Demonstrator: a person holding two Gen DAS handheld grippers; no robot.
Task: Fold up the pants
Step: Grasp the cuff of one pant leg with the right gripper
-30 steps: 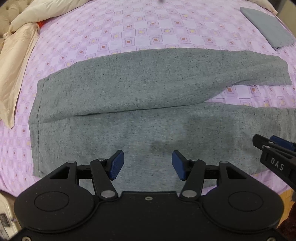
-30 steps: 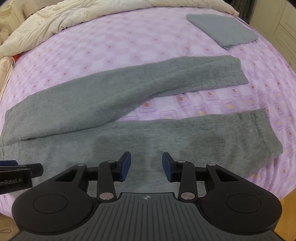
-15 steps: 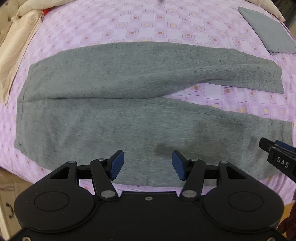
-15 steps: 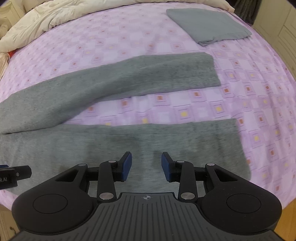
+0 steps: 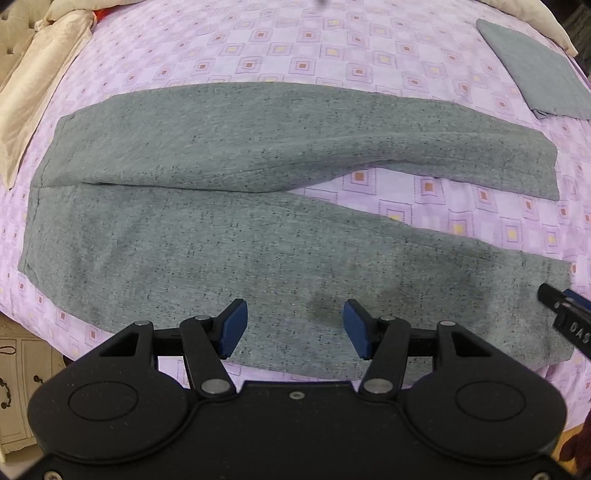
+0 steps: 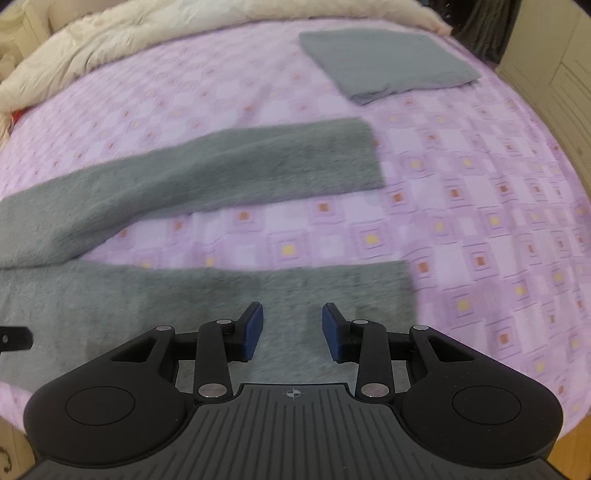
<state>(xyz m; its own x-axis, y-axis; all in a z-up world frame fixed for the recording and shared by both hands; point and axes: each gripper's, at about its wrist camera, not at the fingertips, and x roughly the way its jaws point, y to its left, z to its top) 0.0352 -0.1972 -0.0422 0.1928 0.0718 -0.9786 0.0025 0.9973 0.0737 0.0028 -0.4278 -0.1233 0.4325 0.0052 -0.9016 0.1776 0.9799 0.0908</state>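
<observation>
Grey speckled pants (image 5: pixel 229 229) lie flat on the purple patterned bed, waistband at the left and both legs spread apart toward the right. My left gripper (image 5: pixel 293 328) is open and empty above the near edge of the near leg. My right gripper (image 6: pixel 293 328) is open and empty above the near leg (image 6: pixel 207 295), close to its cuff end. The far leg (image 6: pixel 221 173) lies beyond it. The right gripper's tip also shows at the right edge of the left wrist view (image 5: pixel 565 314).
A folded grey cloth (image 6: pixel 384 66) lies at the far right of the bed (image 6: pixel 480 221). A cream duvet (image 6: pixel 147 33) is bunched along the far side and a cream pillow (image 5: pixel 37 85) at the left. A wooden cabinet (image 5: pixel 18 387) stands below the bed's near left edge.
Both grippers have moved apart along the near leg: the left view shifted toward the waistband side, the right toward the cuffs. Both stay open; the pants have not moved.
</observation>
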